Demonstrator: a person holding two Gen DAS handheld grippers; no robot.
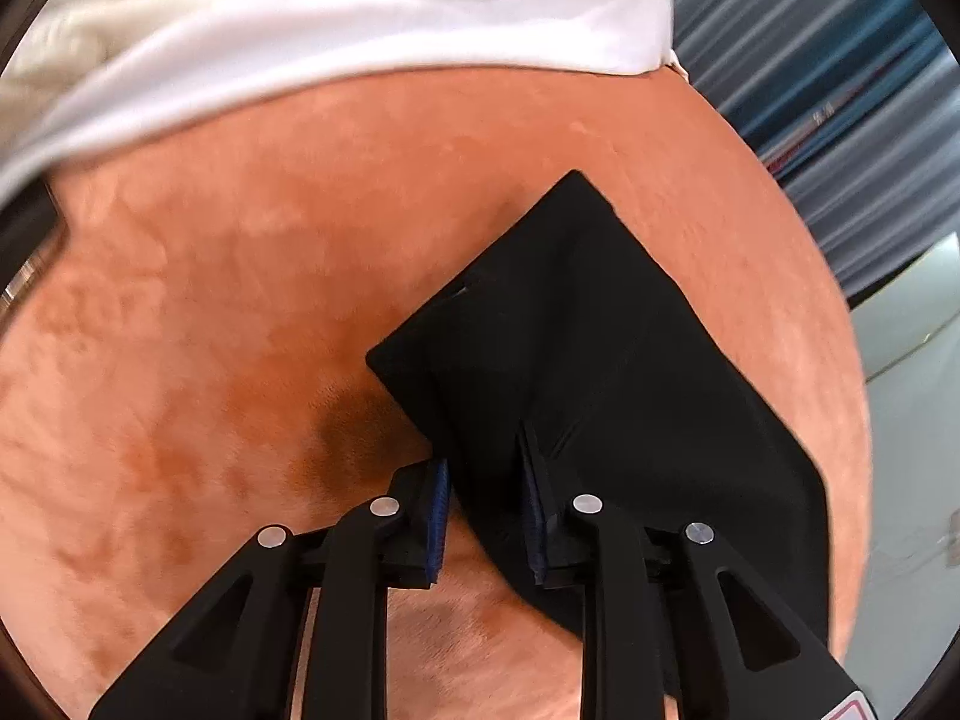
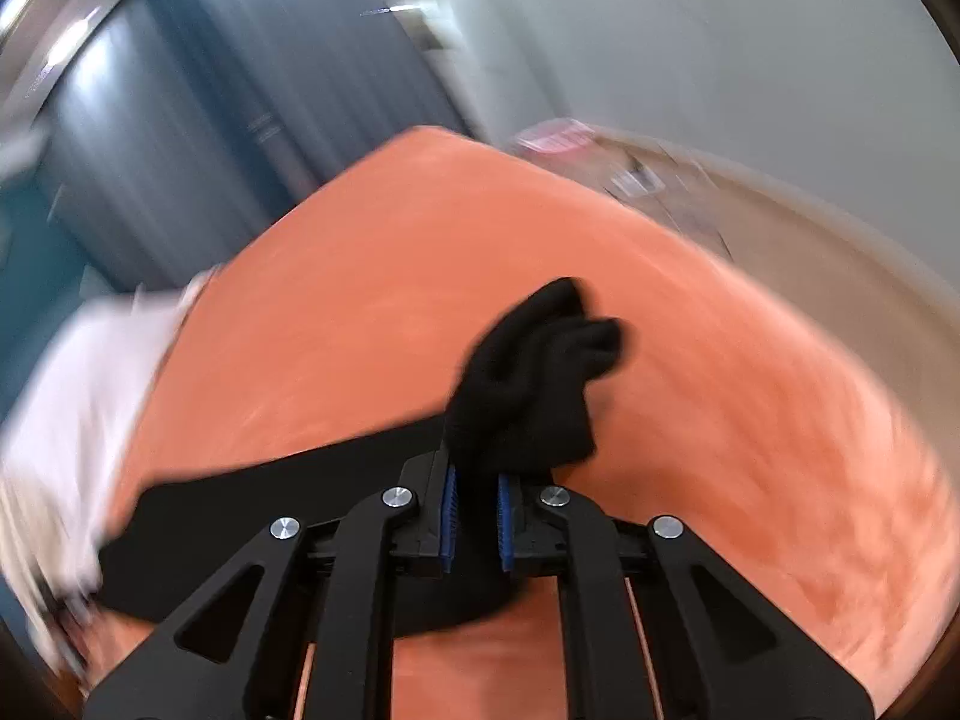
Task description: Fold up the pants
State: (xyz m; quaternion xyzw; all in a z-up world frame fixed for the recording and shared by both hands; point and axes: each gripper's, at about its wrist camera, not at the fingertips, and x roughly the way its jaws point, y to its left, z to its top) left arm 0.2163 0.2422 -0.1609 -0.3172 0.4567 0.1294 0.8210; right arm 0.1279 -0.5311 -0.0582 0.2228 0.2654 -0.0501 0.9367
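A: Pants point(image 1: 606, 372) — where?
B: Black, lying on the orange blanket point(image 1: 240, 300). Left wrist view: they run from a corner at about 1 o'clock down to 5 o'clock, folded flat there. Right wrist view: a bunched end point(image 2: 540, 372) is lifted, standing up at 12 o'clock from the tongs, the rest trailing off toward 8 o'clock along the blanket.
A: Tongs?
B: Left gripper point(image 1: 486, 510): jaws narrow, with the pants' near edge between the blue pads; one pad point(image 1: 437, 510) sits at the cloth's 9 o'clock side. Reads as clenched on the pants, though I can't see pad contact cleanly. Right gripper point(image 2: 477, 516): clenched on the pants, cloth wedged between the pads.
A: Step?
B: My read: mid-fold, one end pinned by the left, the other raised by the right to carry over.
A: Next?
B: Probably carry the raised end across toward the pinned end, keep both grips firm, lay the edges even, then let go. View is blurred, so alignment is hard to judge.
A: Other stuff?
B: White bedding point(image 1: 360, 18) at 12 o'clock, well apart from the pants.
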